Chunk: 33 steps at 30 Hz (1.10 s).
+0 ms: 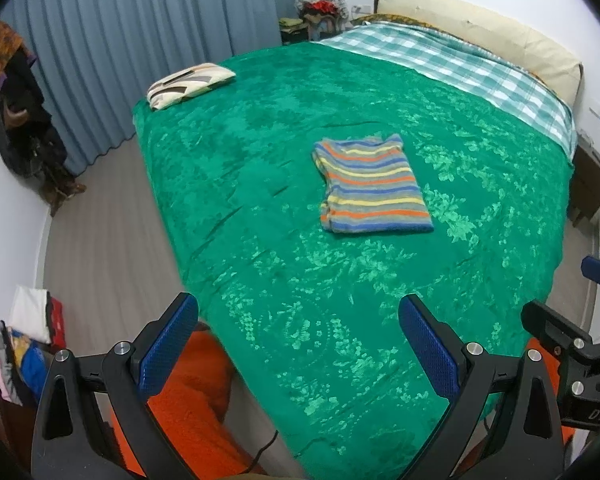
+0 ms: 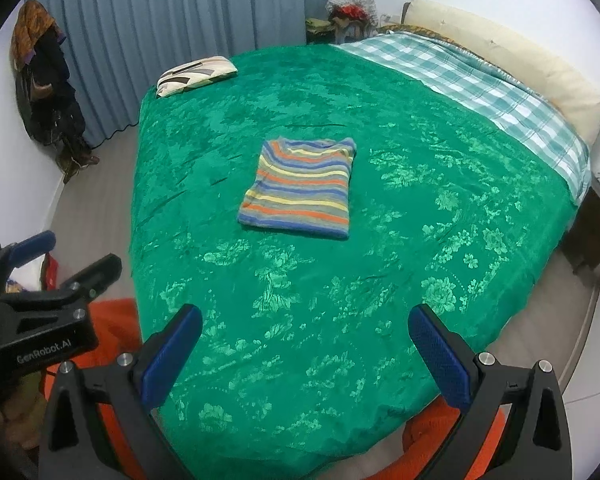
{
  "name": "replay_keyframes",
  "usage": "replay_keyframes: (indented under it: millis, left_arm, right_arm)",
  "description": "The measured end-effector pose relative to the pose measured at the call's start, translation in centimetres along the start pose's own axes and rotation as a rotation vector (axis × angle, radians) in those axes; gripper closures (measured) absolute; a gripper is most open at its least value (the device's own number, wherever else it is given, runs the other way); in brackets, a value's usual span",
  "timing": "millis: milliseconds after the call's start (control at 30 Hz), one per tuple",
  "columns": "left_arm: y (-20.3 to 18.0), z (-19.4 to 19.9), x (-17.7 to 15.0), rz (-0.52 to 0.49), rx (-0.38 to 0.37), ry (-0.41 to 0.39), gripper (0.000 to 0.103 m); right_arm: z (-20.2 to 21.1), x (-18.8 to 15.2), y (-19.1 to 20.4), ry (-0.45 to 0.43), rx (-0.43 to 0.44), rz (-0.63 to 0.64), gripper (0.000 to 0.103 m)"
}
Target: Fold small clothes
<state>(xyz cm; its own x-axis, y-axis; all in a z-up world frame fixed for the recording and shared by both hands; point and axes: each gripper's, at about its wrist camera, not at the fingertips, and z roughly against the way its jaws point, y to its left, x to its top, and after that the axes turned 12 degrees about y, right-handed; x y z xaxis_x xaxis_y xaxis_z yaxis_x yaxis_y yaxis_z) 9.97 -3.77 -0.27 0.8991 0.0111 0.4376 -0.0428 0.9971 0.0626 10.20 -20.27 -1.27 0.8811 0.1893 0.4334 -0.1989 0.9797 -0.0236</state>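
A small striped garment, in blue, orange, yellow and grey bands, lies folded into a neat rectangle in the middle of the green bedspread. My left gripper hovers open above the near edge of the bed, well short of the garment, with nothing between its blue pads. My right gripper is likewise open and empty, held back from the garment over the near part of the bed. The left gripper also shows at the left edge of the right wrist view.
A patterned pillow lies at the far left corner of the bed. A checked blanket and a cream headboard cushion line the right side. Orange cloth sits below the bed's near edge. Clothes pile lies on the floor at left.
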Motion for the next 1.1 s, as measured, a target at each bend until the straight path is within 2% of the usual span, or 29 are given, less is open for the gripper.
replay_keyframes:
  millis: [267,1100]
  left_arm:
    - [-0.2,0.6,0.0,-0.012,0.020,-0.014,0.002]
    - [-0.3,0.6,-0.5,-0.016,0.004,0.000,0.002]
  right_arm:
    - [0.4,-0.2,-0.1,0.008,0.000,-0.005,0.001]
    - [1.2,-0.5,0.4,0.014,0.004,-0.010,0.001]
